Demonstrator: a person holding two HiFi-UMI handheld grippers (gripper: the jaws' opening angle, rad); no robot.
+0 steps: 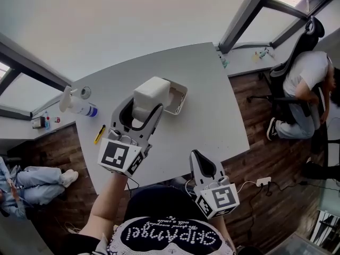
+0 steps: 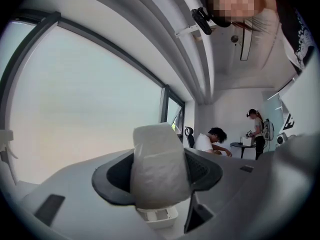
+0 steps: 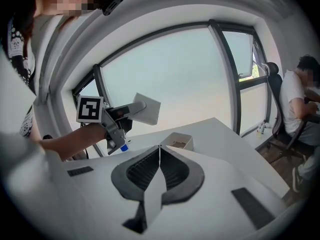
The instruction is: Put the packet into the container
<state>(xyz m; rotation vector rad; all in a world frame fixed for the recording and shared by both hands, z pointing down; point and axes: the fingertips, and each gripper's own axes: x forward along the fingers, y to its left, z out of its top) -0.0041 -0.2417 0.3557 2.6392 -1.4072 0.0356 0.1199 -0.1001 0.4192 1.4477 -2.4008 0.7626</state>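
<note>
My left gripper (image 1: pixel 143 106) is shut on a white packet (image 1: pixel 151 95), held in the air just left of and above the white container (image 1: pixel 177 101) on the grey table (image 1: pixel 212 110). In the left gripper view the packet (image 2: pixel 159 166) fills the space between the jaws, with the container (image 2: pixel 158 217) showing below it. My right gripper (image 1: pixel 203 165) hangs near the table's front edge, shut with nothing in it. The right gripper view shows its closed jaws, the container (image 3: pixel 177 141) beyond them and the left gripper (image 3: pixel 131 110) holding the packet (image 3: pixel 147 109).
A spray bottle (image 1: pixel 78 106) and a yellow pen (image 1: pixel 99 134) lie on the table's left side. One person sits in a chair (image 1: pixel 302 84) at the right; another person's legs (image 1: pixel 32 185) show at the left. Wooden floor surrounds the table.
</note>
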